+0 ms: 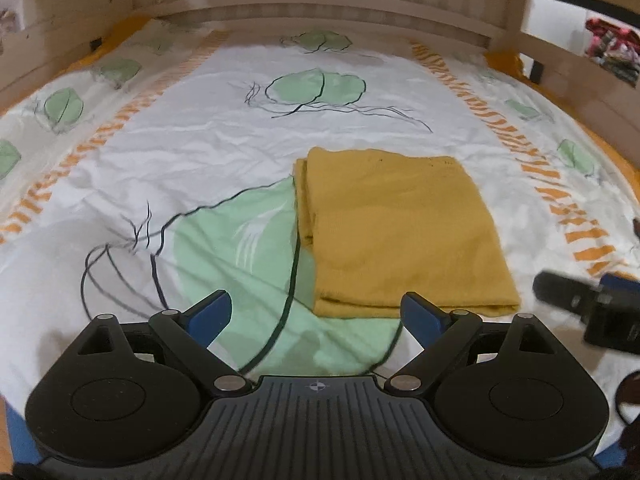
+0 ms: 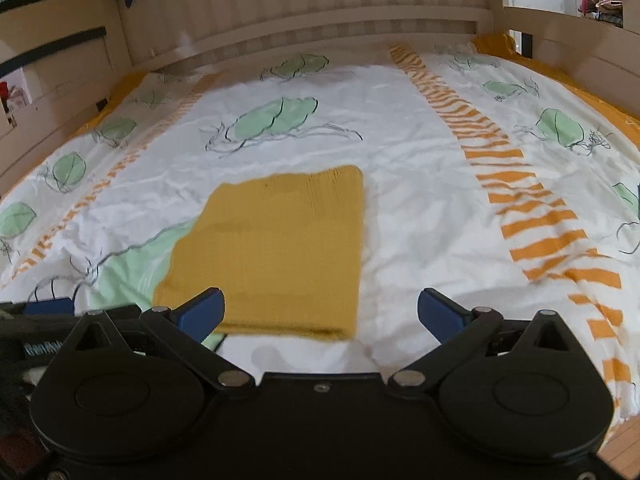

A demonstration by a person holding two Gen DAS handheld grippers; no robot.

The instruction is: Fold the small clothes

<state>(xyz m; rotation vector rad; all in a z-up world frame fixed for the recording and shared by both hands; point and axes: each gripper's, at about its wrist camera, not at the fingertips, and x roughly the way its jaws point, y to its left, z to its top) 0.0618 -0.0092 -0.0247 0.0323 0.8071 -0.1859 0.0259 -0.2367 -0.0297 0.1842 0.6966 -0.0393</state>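
In the left wrist view, the left gripper (image 1: 316,314) fills the lower part of the frame, its blue fingers (image 1: 214,314) spread wide with nothing between them. Above them, a little right of centre, the yellow cloth (image 1: 400,232) lies folded into a flat rectangle on the bed cover (image 1: 200,152), which is white with green leaves and orange stripes. At the right edge, the right gripper (image 1: 600,312) shows only in part and blurred.

In the right wrist view, the right gripper (image 2: 320,312) is also spread wide and empty. The yellow cloth (image 2: 276,248) lies left of centre, apart from the fingers. A wooden headboard (image 2: 300,12) runs across the top.
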